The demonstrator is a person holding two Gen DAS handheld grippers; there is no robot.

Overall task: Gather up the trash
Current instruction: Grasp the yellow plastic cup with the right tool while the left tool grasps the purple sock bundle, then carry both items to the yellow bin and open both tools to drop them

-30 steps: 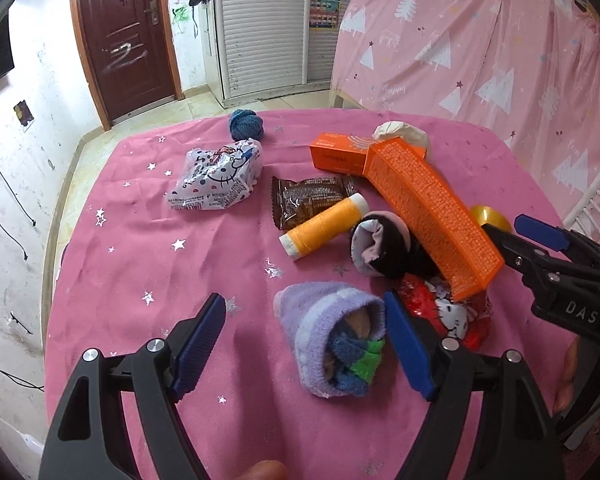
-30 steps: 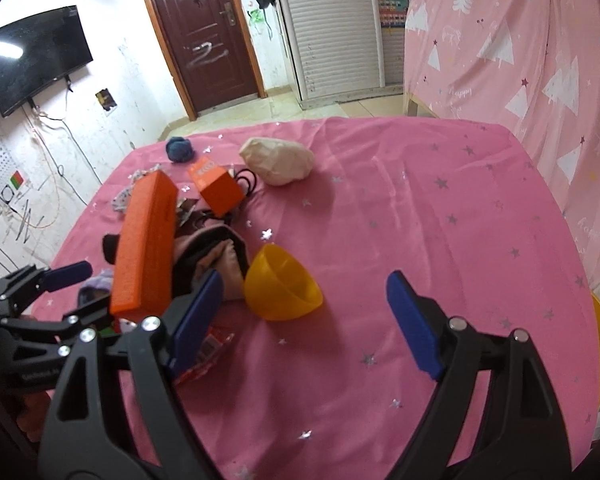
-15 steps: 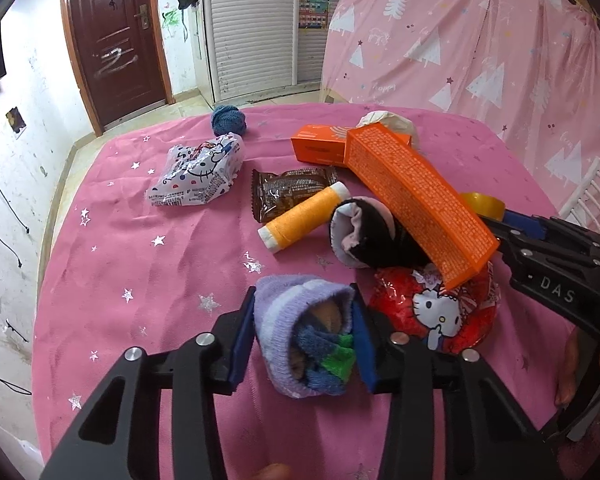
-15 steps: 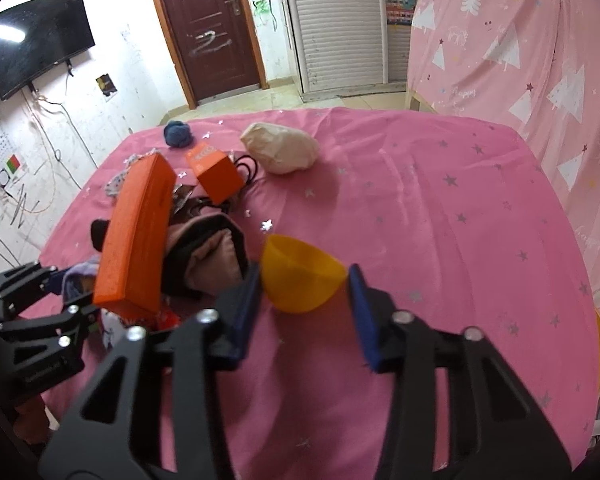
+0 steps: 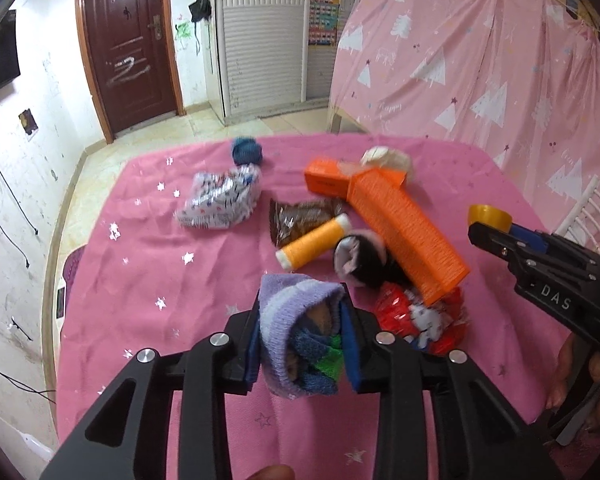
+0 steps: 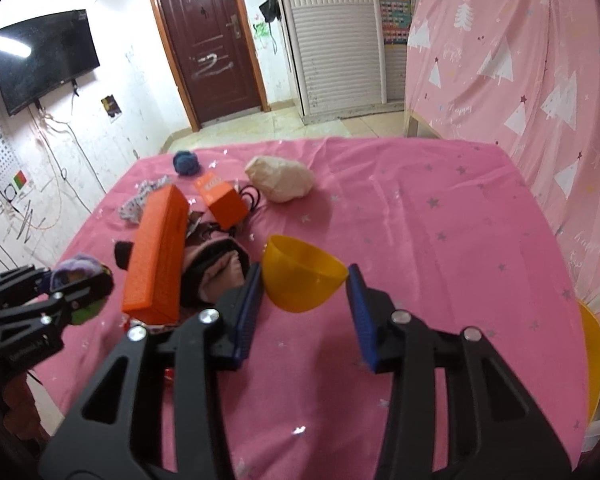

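Observation:
My left gripper point(image 5: 302, 340) is shut on a purple rolled sock point(image 5: 296, 320) and holds it above the pink table point(image 5: 140, 272). My right gripper point(image 6: 302, 312) is shut on a yellow plastic bowl point(image 6: 300, 276), lifted off the cloth; it also shows in the left wrist view point(image 5: 490, 216). On the table lie a red Hello Kitty wrapper point(image 5: 424, 316), a brown snack wrapper point(image 5: 300, 220), a white Hello Kitty bag point(image 5: 220, 200), a long orange box point(image 5: 408, 228) and a small orange box point(image 5: 324, 178).
An orange thread spool point(image 5: 316, 242), a black-and-pink sock point(image 5: 360, 260), a blue yarn ball point(image 5: 246, 150) and a crumpled beige lump point(image 6: 280, 178) also lie on the table. A pink curtain point(image 6: 520, 60) hangs at the right. A yellow chair point(image 6: 592, 360) stands by the table's right edge.
Both grippers closed: the left on the purple sock, the right on the yellow bowl. Both have since lifted their objects off the table.

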